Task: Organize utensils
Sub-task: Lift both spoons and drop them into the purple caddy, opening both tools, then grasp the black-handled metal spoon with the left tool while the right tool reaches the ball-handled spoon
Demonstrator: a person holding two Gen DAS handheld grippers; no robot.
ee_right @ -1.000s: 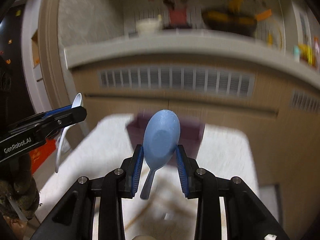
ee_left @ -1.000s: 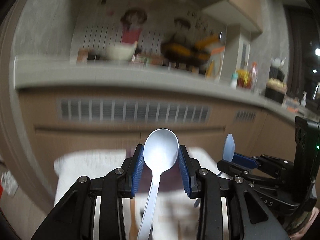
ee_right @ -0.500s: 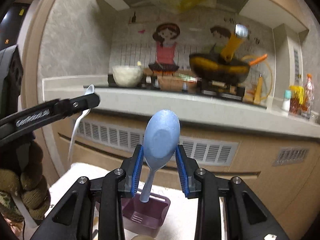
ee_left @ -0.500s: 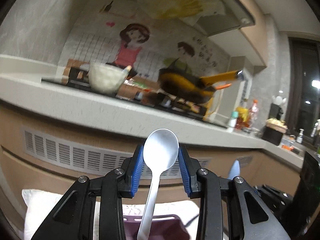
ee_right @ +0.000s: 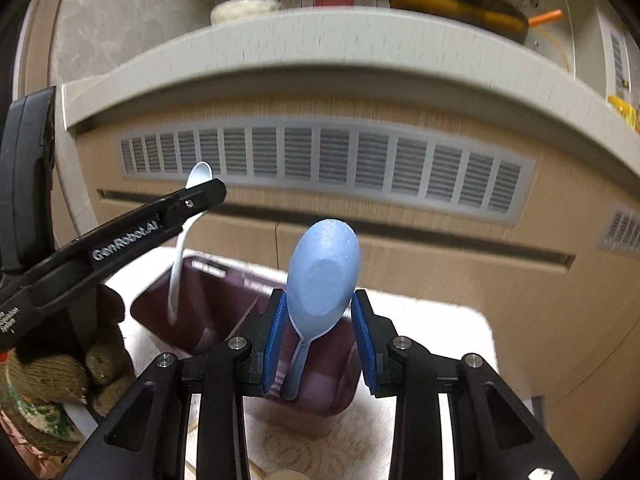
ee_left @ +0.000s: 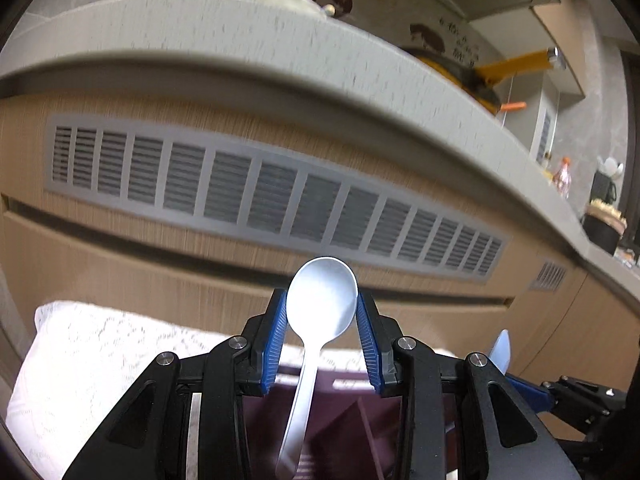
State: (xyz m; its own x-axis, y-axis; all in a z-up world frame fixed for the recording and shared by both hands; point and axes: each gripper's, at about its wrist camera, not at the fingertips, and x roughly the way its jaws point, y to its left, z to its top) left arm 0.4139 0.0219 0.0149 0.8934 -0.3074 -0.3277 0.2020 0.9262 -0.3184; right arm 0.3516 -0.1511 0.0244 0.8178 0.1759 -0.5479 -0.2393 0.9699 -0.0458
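Note:
My left gripper (ee_left: 322,320) is shut on a white plastic spoon (ee_left: 320,300), bowl up, handle hanging down over the dark purple utensil holder (ee_left: 352,412). My right gripper (ee_right: 320,320) is shut on a blue spoon (ee_right: 322,272), bowl up, its handle reaching down into the right side of the purple holder (ee_right: 208,300). In the right wrist view the left gripper (ee_right: 200,196) shows at left, with the white spoon (ee_right: 180,248) hanging into the holder's left compartment. A divider splits the holder.
The holder stands on a white lace-patterned cloth (ee_left: 100,352) over a table. Behind is a wooden cabinet with a grey vent grille (ee_left: 260,196) under a grey countertop (ee_right: 320,40) with a bowl and a pan.
Both grippers have tilted down from the counter view and come closer to the purple holder. Both spoon handles now hang into or over it. Both grips are unchanged.

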